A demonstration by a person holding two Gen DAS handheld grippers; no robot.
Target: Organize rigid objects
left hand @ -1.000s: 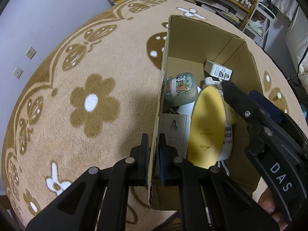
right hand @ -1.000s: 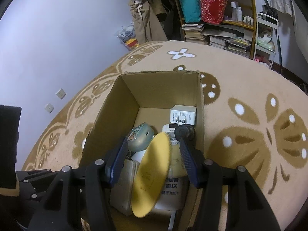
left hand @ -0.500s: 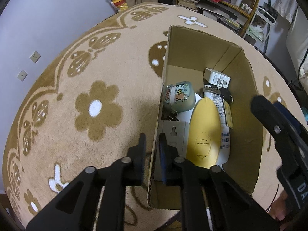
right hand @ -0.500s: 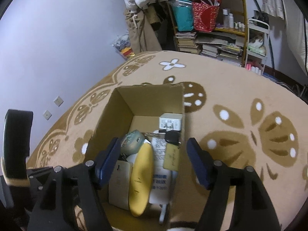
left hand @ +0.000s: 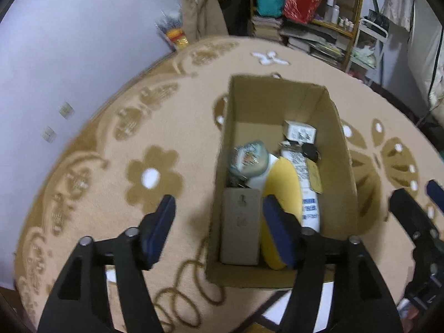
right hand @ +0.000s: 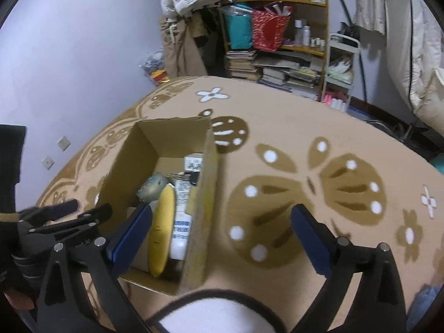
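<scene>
An open cardboard box [left hand: 277, 94] [right hand: 205, 194] stands on the patterned rug. Inside lie a yellow disc [left hand: 283, 183] [right hand: 162, 233], a white tube with blue print [left hand: 308, 194] [right hand: 181, 222], a greenish case with a cartoon print [left hand: 249, 159] [right hand: 151, 188], a white charger [left hand: 299, 131], a black key fob [left hand: 310, 151] and a grey flat pack [left hand: 240, 224]. My left gripper [left hand: 219, 230] is open and empty above the box's near left wall. My right gripper [right hand: 222, 238] is open and empty, raised over the box's right wall.
The round beige rug [left hand: 149, 177] [right hand: 305, 183] with brown flowers and butterflies covers the floor. A wooden shelf [right hand: 291, 36] with books, bags and bottles stands at the back. A lilac wall [left hand: 69, 41] with sockets runs along the left.
My left gripper let go of the box's left wall, opened wide and pulled back. My right gripper released the yellow disc into the box and rose away to the right.
</scene>
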